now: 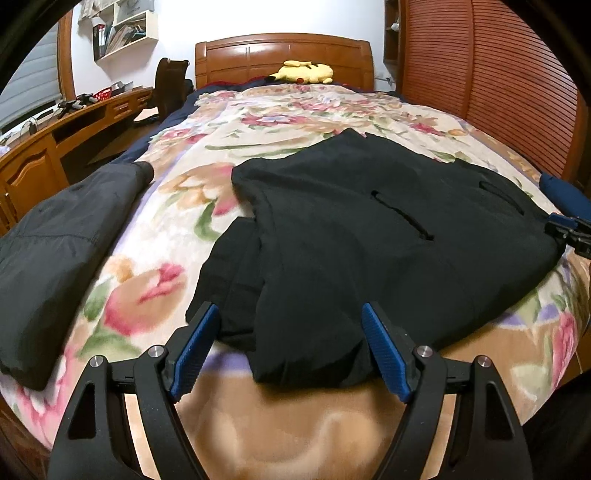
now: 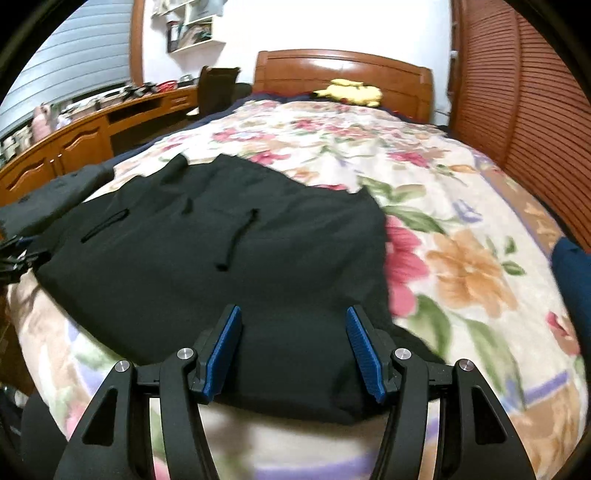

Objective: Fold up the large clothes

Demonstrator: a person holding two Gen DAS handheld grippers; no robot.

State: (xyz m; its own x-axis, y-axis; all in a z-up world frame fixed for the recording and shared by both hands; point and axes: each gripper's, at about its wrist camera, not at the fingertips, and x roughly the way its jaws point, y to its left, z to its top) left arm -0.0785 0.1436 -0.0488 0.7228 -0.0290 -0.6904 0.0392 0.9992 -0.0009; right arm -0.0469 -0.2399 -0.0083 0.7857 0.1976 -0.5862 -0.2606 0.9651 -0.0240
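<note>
Left wrist view, black garment [image 1: 369, 229] seemingly lengthwise toward headboard [image 1: 280, 55], both claws [image 1: 291, 354] [image 2: 293, 354] spread, empty.

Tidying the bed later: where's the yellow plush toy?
The yellow plush toy lies at the far end of the bed, against the wooden headboard.

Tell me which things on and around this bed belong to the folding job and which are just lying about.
For the job: black garment, dark padded jacket, left gripper and right gripper, both open.
Lying about: yellow plush toy, floral blanket, desk, wall shelf.
</note>
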